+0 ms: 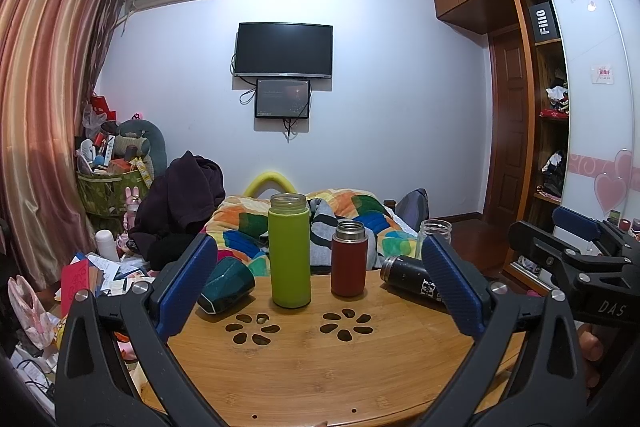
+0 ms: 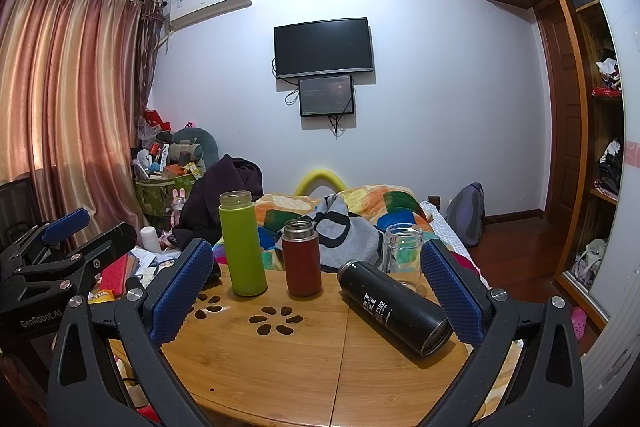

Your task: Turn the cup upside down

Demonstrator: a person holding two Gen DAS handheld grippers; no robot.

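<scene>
On the round wooden table [image 1: 320,367] stand a tall green cup [image 1: 289,251], a red cup [image 1: 349,259] and a clear glass jar [image 1: 435,235], all upright with open mouths up. A dark teal cup [image 1: 226,286] lies on its side at the left. A black cup [image 2: 394,307] lies on its side at the right; it also shows in the left wrist view [image 1: 408,279]. My left gripper [image 1: 320,291] is open and empty, short of the cups. My right gripper [image 2: 316,291] is open and empty, with the black cup lying between its fingers.
Behind the table is a bed with a colourful quilt [image 1: 348,223] and dark clothes [image 1: 188,203]. Clutter and boxes sit at the left by the curtain [image 1: 40,107]. A wardrobe [image 1: 552,107] stands at the right. The table [image 2: 304,359] has flower-shaped cut-outs [image 1: 346,325].
</scene>
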